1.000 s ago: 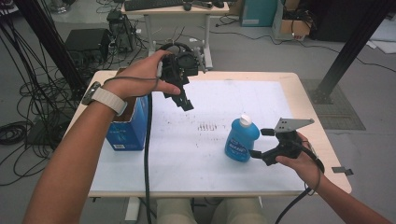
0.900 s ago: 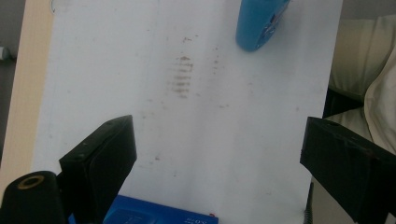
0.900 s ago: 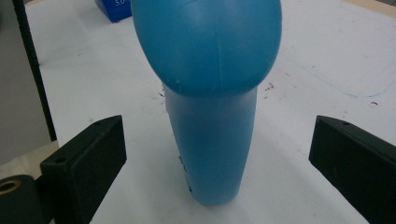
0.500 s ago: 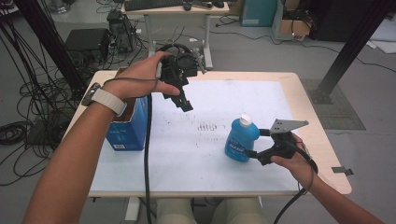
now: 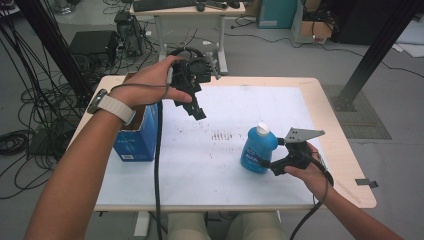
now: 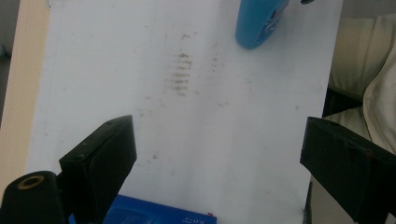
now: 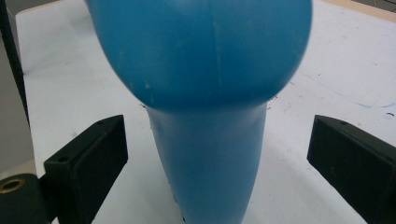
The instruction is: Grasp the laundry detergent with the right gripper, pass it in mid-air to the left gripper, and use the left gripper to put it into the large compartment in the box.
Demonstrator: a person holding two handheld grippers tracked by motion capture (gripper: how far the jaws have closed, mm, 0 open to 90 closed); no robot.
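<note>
A: Start at the near edge of the tabletop. What is the right gripper [image 5: 266, 165] doing?

B: It sits low near the near right corner, held in the person's right hand [image 5: 306, 172]. Its two black jaws are spread wide, one on each side of the blue plastic bottle [image 5: 257, 150]. In the right gripper view there is a clear gap between each flat, matte pad and the bottle's smooth, rounded wall, so nothing is pinched.

A: And the bottle itself?

B: It stands upright on the white sheet [image 5: 220, 165] that covers the pale wooden tabletop [image 5: 345, 150], toward the near right part. It has a white cap [image 5: 262, 129], a broad shoulder and a printed label on its side.

A: Any marks on the sheet?

B: A patch of dark smudges [image 5: 225, 135] lies near the middle, just left of the bottle. The sheet looks smooth but scuffed.

A: Farther off, the left gripper [image 5: 196, 111]?

B: It hangs in the air above the far left part of the tabletop, gripped by the left hand [image 5: 150, 87], which wears a pale strap watch [image 5: 107, 106]. Its blocky black jaws point down and stand apart, holding nothing.

A: What lies beneath that arm?

B: A blue cardboard box [image 5: 137, 137], open at the top, stands by the left edge.
</note>
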